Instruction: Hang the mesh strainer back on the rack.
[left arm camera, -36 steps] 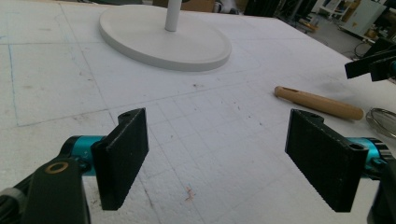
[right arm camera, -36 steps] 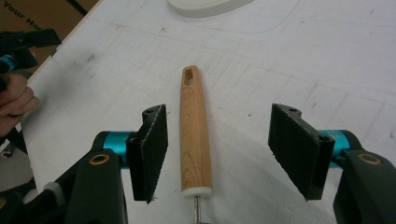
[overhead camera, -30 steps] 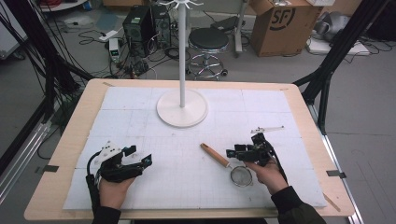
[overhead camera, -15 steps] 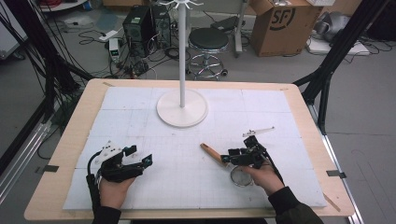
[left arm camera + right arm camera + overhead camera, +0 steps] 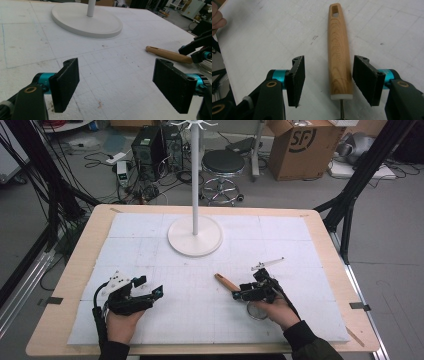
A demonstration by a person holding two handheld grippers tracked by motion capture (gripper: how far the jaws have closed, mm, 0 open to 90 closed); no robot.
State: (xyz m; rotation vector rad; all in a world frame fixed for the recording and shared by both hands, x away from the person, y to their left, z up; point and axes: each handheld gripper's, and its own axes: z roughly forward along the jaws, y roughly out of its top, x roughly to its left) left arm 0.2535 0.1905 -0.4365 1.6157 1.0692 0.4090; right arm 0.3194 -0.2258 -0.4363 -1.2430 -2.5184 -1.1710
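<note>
R gripper (image 5: 325, 82): I've slid it left over the wooden handle (image 5: 338, 52), jaws wide, straddling, not touching | L gripper (image 5: 116, 86): unmoved, wide open, empty | grasp looks next.

A white round-based stand (image 5: 195, 235) is standing on the white gridded mat (image 5: 150, 250) toward twelve o'clock. A wooden-handled metal strainer (image 5: 227, 282) is lying toward five o'clock of it, its handle sitting between the right gripper's (image 5: 327, 80) parted jaws. The left gripper (image 5: 145, 295) is resting toward seven o'clock, well apart from the stand.
</note>
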